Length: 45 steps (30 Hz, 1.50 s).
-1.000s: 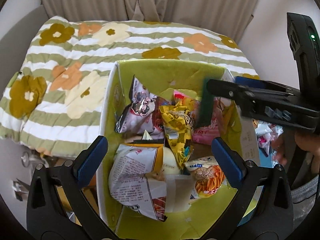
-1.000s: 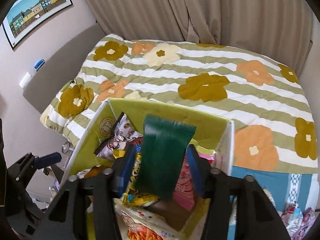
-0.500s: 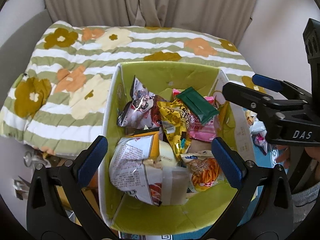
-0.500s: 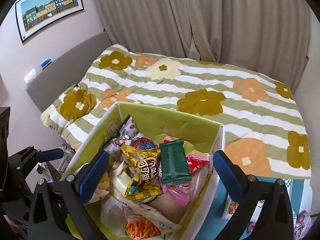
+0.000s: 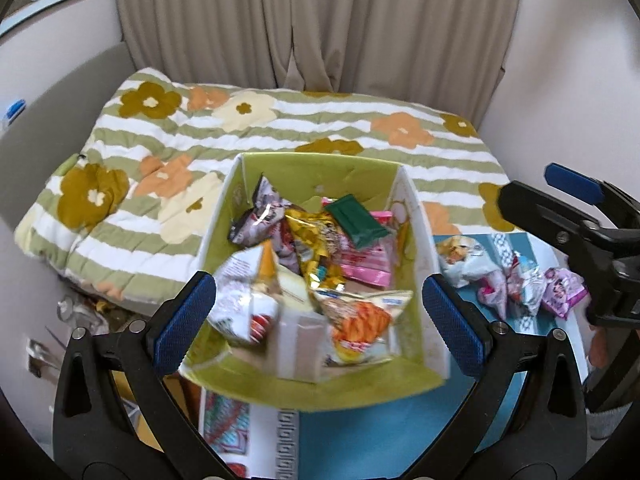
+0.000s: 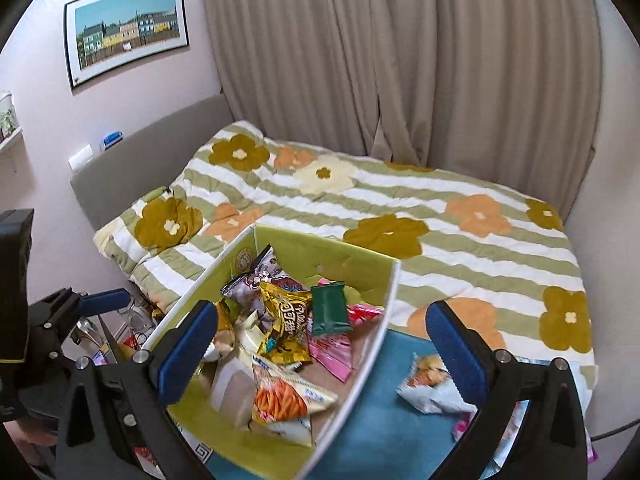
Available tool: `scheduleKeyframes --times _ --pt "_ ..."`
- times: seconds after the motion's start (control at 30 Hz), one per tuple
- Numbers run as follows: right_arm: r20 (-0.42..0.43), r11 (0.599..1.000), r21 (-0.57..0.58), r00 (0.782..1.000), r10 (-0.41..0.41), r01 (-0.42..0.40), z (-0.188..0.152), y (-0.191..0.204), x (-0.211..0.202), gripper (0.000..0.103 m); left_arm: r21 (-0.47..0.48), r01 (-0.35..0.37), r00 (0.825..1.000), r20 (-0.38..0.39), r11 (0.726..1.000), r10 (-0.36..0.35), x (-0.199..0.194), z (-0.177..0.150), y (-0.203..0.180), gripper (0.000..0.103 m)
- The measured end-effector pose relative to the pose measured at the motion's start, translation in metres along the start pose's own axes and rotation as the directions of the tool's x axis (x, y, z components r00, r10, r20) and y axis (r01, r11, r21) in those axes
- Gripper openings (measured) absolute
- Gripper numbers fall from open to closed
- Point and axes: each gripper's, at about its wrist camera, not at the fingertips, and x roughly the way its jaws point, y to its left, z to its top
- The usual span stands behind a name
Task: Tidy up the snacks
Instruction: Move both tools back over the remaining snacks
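Both tools are released and carry nothing. The left tool [image 5: 318,306] hangs with its jaws spread wide over the near end of the green box [image 5: 316,168], which stands on a table with a teal cloth [image 5: 384,436], just in front of the bed [image 5: 280,128]. The right tool [image 6: 322,346] hangs further right, jaws equally wide, straddling the box's right wall. Inside the box lies a heap of snacks: a dark green packet [image 5: 357,221] on top toward the far right, touching a gold packet [image 5: 316,240] and a pink packet [image 5: 366,266]. More small snack packs [image 5: 516,280] lie on the cloth right of the box.
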Motion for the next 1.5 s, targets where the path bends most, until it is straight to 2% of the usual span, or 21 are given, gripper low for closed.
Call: scheduleKeyframes --times 0.23,0.47,0.67,0.83,1.03,1.23,1.5 --pt "0.041 0.998 0.043 0.998 -0.045 0.043 -0.031 -0.030 -0.057 0.103 0.010 0.005 0.999 0.037 1.000 -0.005 -0.022 -0.023 -0.049 0.103" --pt "0.056 0.985 0.107 0.988 -0.144 0.138 -0.071 -0.079 -0.104 0.103 0.034 0.030 0.999 0.040 0.999 -0.031 -0.035 -0.041 -0.099 0.103" --pt "0.055 0.970 0.139 0.977 -0.208 0.199 -0.091 -0.122 -0.132 0.103 0.069 0.059 0.996 0.057 0.996 -0.062 -0.037 -0.047 -0.153 0.103" --pt "0.029 0.954 0.144 0.962 -0.270 0.264 -0.110 -0.166 -0.149 0.103 0.112 0.114 0.992 0.049 0.987 -0.120 -0.027 -0.053 -0.203 0.103" --pt "-0.024 0.935 0.164 0.949 -0.314 0.314 -0.133 -0.216 -0.152 0.103 0.155 0.209 0.978 -0.028 0.965 -0.207 0.013 -0.055 -0.262 0.103" --pt "-0.100 0.913 0.237 0.943 -0.317 0.332 -0.159 -0.267 -0.141 0.103 0.194 0.310 0.948 -0.140 0.931 -0.286 0.079 -0.055 -0.308 0.102" --pt "-0.224 0.896 0.287 0.933 -0.282 0.339 -0.183 -0.318 -0.091 0.103 0.244 0.371 0.910 -0.290 0.896 -0.297 0.165 -0.059 -0.357 0.098"
